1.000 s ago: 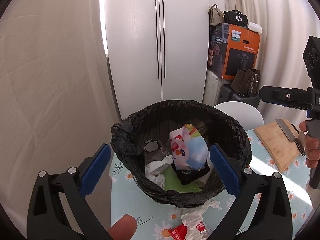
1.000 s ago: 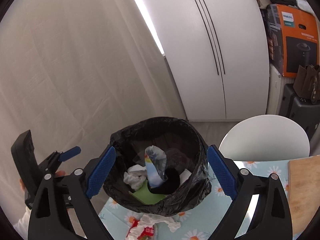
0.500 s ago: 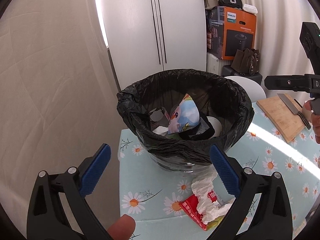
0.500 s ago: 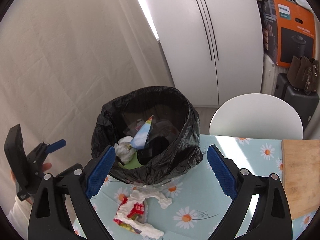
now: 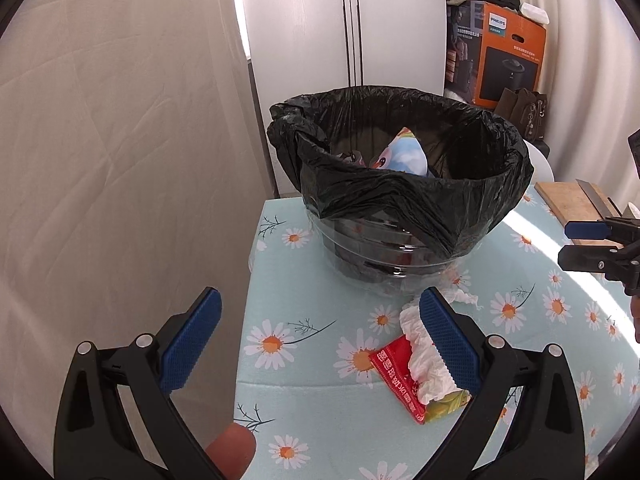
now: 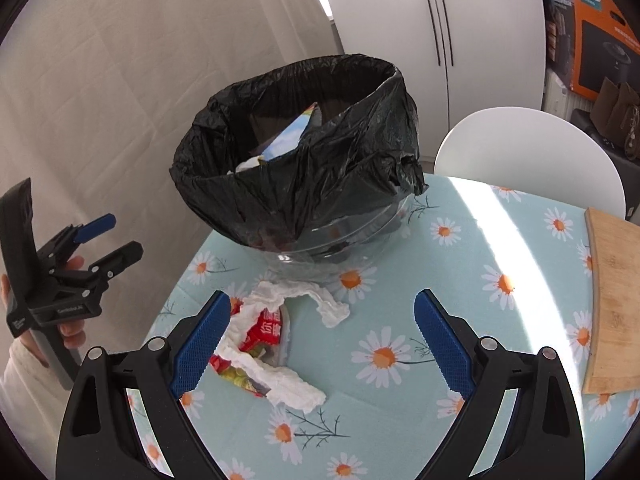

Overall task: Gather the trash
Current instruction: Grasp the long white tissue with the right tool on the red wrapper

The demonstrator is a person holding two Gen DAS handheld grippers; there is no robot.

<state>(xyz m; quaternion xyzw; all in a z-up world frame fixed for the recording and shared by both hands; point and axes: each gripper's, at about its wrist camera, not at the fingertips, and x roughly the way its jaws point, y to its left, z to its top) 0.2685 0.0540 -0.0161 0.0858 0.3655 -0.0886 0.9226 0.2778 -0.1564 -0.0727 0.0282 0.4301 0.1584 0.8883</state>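
A bin lined with a black bag (image 5: 404, 184) (image 6: 304, 152) stands on the daisy-print table, holding a colourful wrapper (image 5: 400, 156) and other rubbish. In front of it lie a red snack packet (image 5: 404, 380) (image 6: 264, 330) and crumpled white tissue (image 5: 422, 344) (image 6: 288, 384). My left gripper (image 5: 316, 340) is open and empty above the table's near left edge, with the packet by its right finger. The right gripper (image 6: 322, 340) is open too, hovering over the packet and tissue. Each gripper appears in the other's view: the right gripper (image 5: 600, 240), the left gripper (image 6: 96, 240).
A wooden cutting board (image 6: 612, 300) (image 5: 568, 204) with a knife (image 5: 596, 198) lies at the table's right side. A white chair (image 6: 528, 152) stands behind the table. Curtain (image 5: 120, 140), white wardrobe (image 5: 348, 24) and an orange box (image 5: 508, 60) fill the background.
Both grippers have pulled back and dropped from above the bin towards the table. The bin now sits farther off, and the packet and tissue have come into full view.
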